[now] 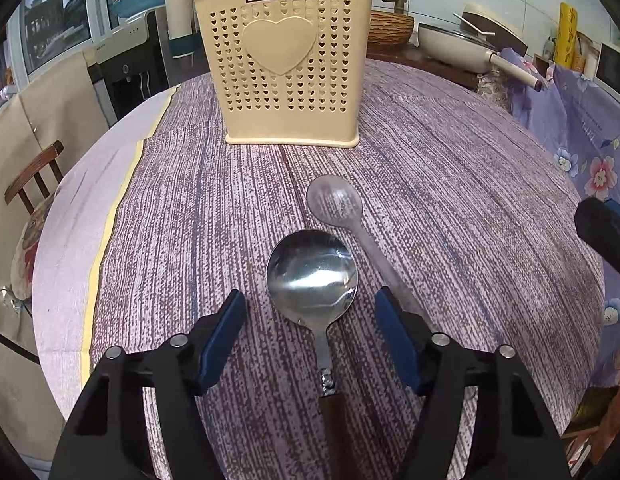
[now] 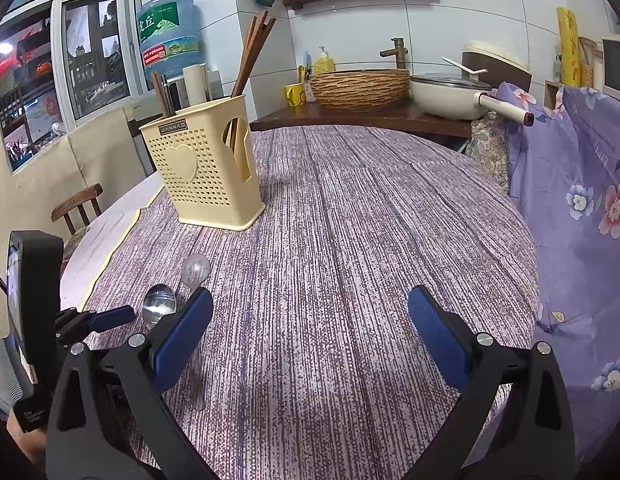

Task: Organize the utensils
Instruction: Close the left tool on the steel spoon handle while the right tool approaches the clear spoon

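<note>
A metal spoon (image 1: 311,272) with a wooden handle lies on the purple tablecloth (image 1: 449,200), bowl facing up. My left gripper (image 1: 310,296) is open, its blue pads on either side of the spoon's neck and not touching it. A clear plastic spoon (image 1: 334,202) lies just right of it, with its handle running under the right finger. Behind them stands the cream utensil holder (image 1: 286,68), upright, with chopsticks (image 2: 250,56) in it. My right gripper (image 2: 311,294) is open over bare cloth with nothing between its fingers. The right wrist view shows both spoons (image 2: 160,306) at lower left.
A wooden chair (image 2: 76,204) stands past the table's left edge. A floral cloth (image 2: 581,200) hangs along the right. Behind the table a counter holds a woven basket (image 2: 359,86), a lidded pan (image 2: 449,96) and a yellow mug (image 2: 296,94).
</note>
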Motion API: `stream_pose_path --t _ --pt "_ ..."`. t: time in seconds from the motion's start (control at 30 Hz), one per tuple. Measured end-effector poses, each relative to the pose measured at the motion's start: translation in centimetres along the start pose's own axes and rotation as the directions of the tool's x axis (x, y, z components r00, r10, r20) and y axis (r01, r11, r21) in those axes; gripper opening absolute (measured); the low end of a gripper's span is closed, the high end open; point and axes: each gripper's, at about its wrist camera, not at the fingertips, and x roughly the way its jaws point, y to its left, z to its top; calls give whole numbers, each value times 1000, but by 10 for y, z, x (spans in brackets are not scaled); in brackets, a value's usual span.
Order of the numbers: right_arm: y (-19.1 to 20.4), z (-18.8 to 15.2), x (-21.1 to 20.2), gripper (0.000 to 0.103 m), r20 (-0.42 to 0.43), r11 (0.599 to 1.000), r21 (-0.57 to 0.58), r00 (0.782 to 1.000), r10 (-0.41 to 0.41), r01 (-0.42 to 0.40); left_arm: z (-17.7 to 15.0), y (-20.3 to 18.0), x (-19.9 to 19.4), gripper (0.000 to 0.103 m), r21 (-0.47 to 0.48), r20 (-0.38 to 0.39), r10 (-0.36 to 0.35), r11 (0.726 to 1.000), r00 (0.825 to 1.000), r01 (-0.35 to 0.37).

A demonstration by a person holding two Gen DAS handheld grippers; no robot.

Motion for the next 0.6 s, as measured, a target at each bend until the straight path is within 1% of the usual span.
stream_pose_path --t 0.07,0.13,0.2,0.4,0.5,0.6 --pt "0 0 0 97 0 1000 1 1000 -1 1 3 -1 2 59 -9 -1 1 1000 1000 -1" --pt "1 -1 1 97 -4 1000 0 1000 1 -1 6 -1 3 52 -19 -3 4 1000 1000 -4" --pt "2 -1 1 97 -7 1000 -1 1000 3 -3 10 0 4 47 -30 -10 -5 1000 1000 5" --pt "6 -2 8 97 -36 1000 -9 999 2 -2 12 4 3 47 -62 -10 -37 997 999 36" --pt "10 -1 13 97 -56 1000 -22 998 6 -7 13 14 -4 47 -91 7 -53 994 999 53" --pt "18 0 21 97 -91 998 -45 995 29 -33 17 29 -14 47 -126 37 -58 990 998 62"
